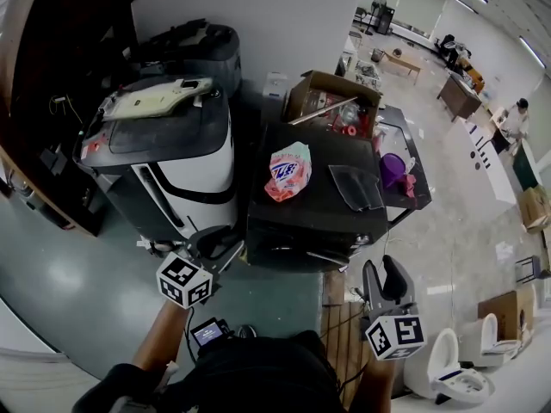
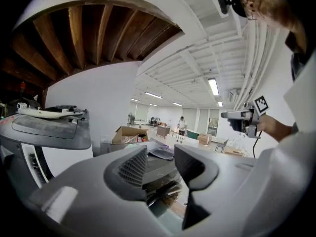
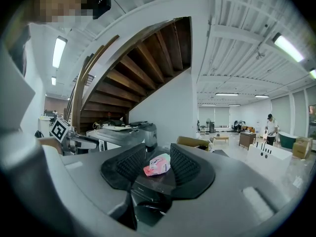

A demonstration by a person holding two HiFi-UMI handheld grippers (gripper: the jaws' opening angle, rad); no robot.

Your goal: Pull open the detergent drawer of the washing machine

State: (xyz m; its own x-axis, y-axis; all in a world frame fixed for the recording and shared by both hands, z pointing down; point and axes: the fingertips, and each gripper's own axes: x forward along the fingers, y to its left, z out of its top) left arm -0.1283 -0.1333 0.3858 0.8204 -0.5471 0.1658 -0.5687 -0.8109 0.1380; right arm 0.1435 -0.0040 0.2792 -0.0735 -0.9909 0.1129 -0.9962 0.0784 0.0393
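Note:
The washing machine [image 1: 331, 218] is a black front-loader with a flat dark top. A pink detergent bag [image 1: 288, 170] lies on that top. Its front faces me, and I cannot make out the detergent drawer there. My left gripper [image 1: 213, 246] is in the air by the machine's front left corner, touching nothing. The right gripper [image 1: 385, 275] hovers off the front right corner. In the left gripper view the left gripper's [image 2: 161, 166] jaws stand close together with nothing between them. The right gripper's [image 3: 158, 168] jaws look equally narrow and empty, pointing at the bag [image 3: 157, 165] and the machine's upper front [image 3: 148, 190].
A white-and-black machine [image 1: 176, 157] with a cream panel on top stands left of the washer. An open cardboard box [image 1: 331, 101] and a purple tub [image 1: 392, 169] sit behind it. A wooden stair [image 3: 133, 68] rises at the left. White toilets [image 1: 452, 372] stand at the lower right.

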